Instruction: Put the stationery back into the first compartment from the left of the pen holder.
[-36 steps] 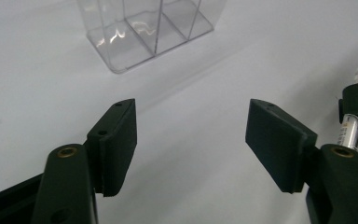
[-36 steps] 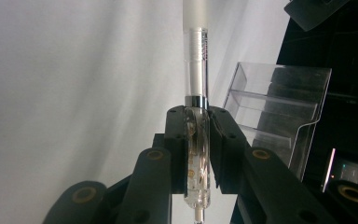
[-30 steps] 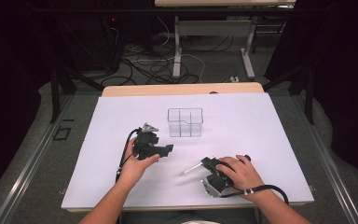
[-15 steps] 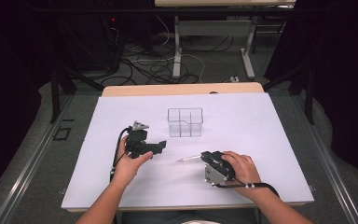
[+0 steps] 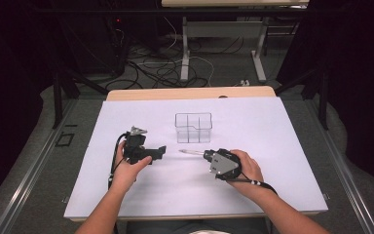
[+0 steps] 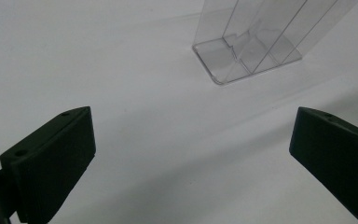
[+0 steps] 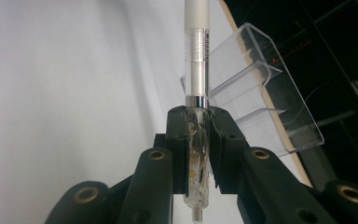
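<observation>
Resting on the white table [image 5: 282,146], both forearms enter from the near edge and angle inward, each hand wrapped round a gripper held low over the surface. The clear compartment box [image 5: 193,127] stands upright at mid-table, beyond and between the two hands. The left gripper [image 5: 159,151] lies roughly level in the left hand [image 5: 129,165], pointing toward the right side of the table; its jaws have just been opening and now stand wide apart, with nothing between them, as the left gripper view confirms with bare table and the box's base [image 6: 242,56] ahead. The right gripper [image 5: 205,154] sits in the right hand [image 5: 246,168], pointing left across the table, jaws clamped on a pen [image 5: 192,152]. The pen's long axis runs nearly level, in line with the jaws, its white free end [image 7: 196,28] pointing left, just in front of the box.
</observation>
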